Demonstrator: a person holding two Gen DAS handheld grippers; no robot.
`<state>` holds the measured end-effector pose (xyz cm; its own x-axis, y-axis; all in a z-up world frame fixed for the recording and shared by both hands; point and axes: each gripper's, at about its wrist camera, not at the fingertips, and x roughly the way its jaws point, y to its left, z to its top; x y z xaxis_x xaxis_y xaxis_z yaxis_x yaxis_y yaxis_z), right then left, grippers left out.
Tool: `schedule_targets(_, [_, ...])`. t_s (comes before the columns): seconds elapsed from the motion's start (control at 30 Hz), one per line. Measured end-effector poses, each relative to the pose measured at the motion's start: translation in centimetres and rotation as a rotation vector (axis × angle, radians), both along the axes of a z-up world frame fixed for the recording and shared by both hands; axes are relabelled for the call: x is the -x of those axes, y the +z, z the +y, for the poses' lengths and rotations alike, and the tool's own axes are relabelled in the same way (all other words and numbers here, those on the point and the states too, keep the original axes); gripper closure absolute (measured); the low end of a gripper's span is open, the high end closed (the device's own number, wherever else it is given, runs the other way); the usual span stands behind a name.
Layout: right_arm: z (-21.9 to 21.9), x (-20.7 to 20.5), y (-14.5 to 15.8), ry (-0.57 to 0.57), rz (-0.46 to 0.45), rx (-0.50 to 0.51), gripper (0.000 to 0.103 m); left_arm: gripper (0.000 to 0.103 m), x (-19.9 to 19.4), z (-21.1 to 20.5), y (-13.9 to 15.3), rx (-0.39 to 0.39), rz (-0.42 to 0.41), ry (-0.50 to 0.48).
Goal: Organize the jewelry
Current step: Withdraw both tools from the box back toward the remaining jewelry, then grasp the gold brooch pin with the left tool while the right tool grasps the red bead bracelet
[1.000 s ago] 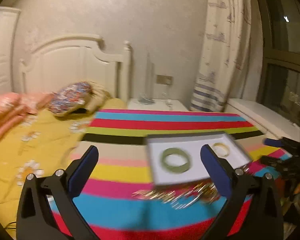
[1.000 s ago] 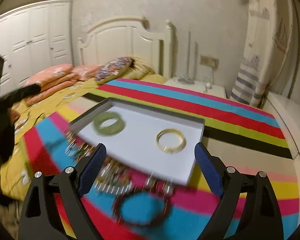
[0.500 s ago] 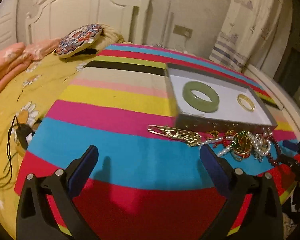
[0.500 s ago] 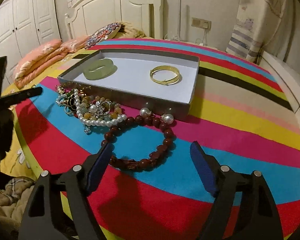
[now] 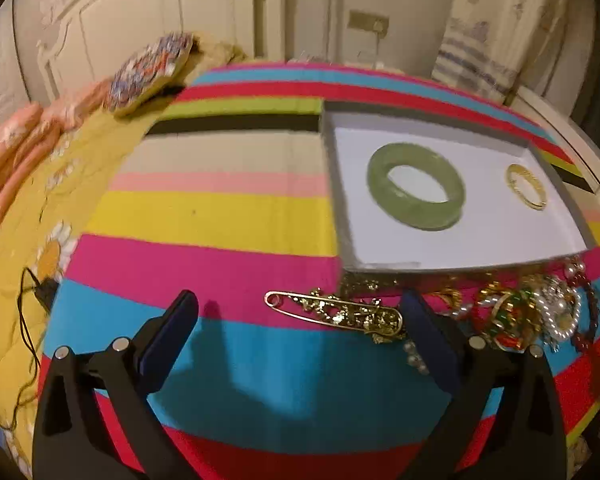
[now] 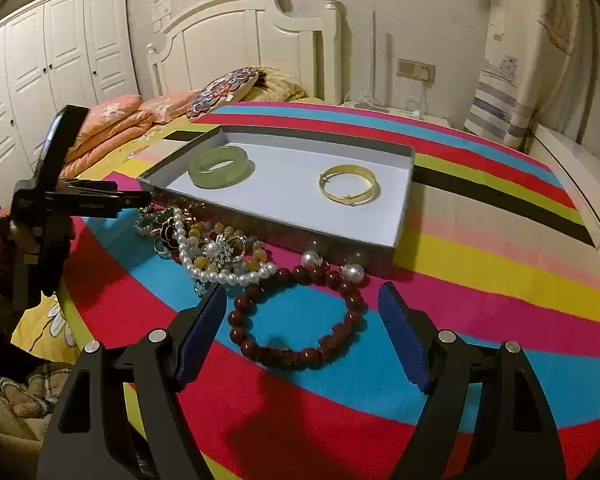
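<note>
A shallow white tray [image 5: 452, 240] [image 6: 396, 224] lies on the striped cloth and holds a green jade bangle [image 5: 416, 186] [image 6: 219, 167] and a gold bangle [image 5: 526, 192] [image 6: 349, 184]. In front of it lies a jewelry pile [image 5: 528, 312] [image 6: 204, 240] with pearls, and a gold pin brooch [image 5: 336, 312]. My left gripper [image 5: 300, 316] is open just before the brooch. My right gripper [image 6: 302, 312] is open, low over a dark red bead bracelet [image 6: 300, 316]. Two pearl earrings [image 6: 332, 264] lie beyond it.
The striped cloth [image 5: 220, 216] [image 6: 500, 272] covers a round surface on a bed. Pillows [image 6: 112, 120] and a headboard [image 6: 260, 48] stand behind. A black cable [image 5: 24, 300] lies at left. The left gripper [image 6: 60, 200] shows at the left edge of the right wrist view.
Both grippers have come down and forward toward the jewelry. The left now stands close before the gold brooch; the right now frames the red bead bracelet. Both stay open.
</note>
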<state>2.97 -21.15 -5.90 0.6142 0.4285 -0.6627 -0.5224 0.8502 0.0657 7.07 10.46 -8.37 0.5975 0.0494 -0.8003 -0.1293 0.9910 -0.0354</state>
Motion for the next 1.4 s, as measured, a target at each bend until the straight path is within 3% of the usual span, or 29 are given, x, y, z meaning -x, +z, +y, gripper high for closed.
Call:
schedule_targets(0.1, [0.7,0.7,-0.5,0.044,0.0,0.027,0.029,0.003,0.5,0.7,-0.2,0.012,0.016,0.018])
schedule_targets(0.17, [1.1,1.3,-0.9,0.08,0.008,0.049,0.04,0.002,1.8,0.5,-0.5,-0.038,0.013,-0.004])
schedule_targets(0.27, [1.6,1.4,-1.2,0.112,0.017,0.073,0.049,0.002,4.1,0.9,-0.7,-0.037,0.003,-0.019])
schedule_targets(0.4, [3.3,0.9,-1.7,0.189,0.048,0.133,0.052,0.003,5.9,1.6,-0.9,-0.03,-0.009,-0.01])
schedule_targets(0.5, [3.6,0.6,-1.8,0.214,0.077,0.129,0.062,0.003,6.5,2.2,-0.6,0.024,-0.03,-0.007])
schedule_targets(0.53, [3.3,0.6,-1.7,0.203,0.08,0.126,0.073,0.003,6.7,2.1,-0.4,0.061,-0.043,-0.008])
schedule_targets(0.6, [2.8,0.5,-1.8,0.206,0.093,0.107,0.084,0.003,6.3,2.3,0.3,0.121,-0.074,0.005])
schedule_targets(0.67, [2.2,0.9,-1.9,0.208,0.101,0.094,0.088,0.004,5.2,1.8,0.8,0.127,-0.089,0.022])
schedule_targets(0.7, [1.9,1.2,-1.9,0.205,0.101,0.093,0.088,0.006,4.3,1.3,0.8,0.099,-0.083,0.029])
schedule_targets(0.83, [1.5,1.9,-2.0,0.186,0.095,0.081,0.088,0.037,1.7,-0.7,0.0,-0.044,-0.026,0.052])
schedule_targets(0.87, [1.4,1.9,-2.0,0.185,0.094,0.078,0.088,0.043,1.6,-1.0,0.1,-0.047,-0.031,0.03])
schedule_targets(0.93, [1.4,1.7,-2.0,0.18,0.099,0.063,0.088,0.074,2.2,-1.4,0.1,-0.061,-0.051,0.007])
schedule_targets(1.0, [1.1,1.4,-2.1,0.166,0.112,0.018,0.087,0.083,2.9,-1.2,0.1,-0.059,-0.073,0.014])
schedule_targets(1.1, [1.3,1.3,-2.0,0.202,0.098,0.045,0.087,0.083,4.0,-1.0,-0.3,-0.067,-0.113,-0.011])
schedule_targets(1.27, [1.7,1.7,-2.0,0.224,0.048,0.08,0.088,0.084,5.3,0.5,-0.4,-0.015,-0.14,-0.006])
schedule_targets(1.4, [1.5,1.7,-1.9,0.205,0.076,0.049,0.09,0.084,6.8,1.1,-0.4,0.04,-0.161,0.002])
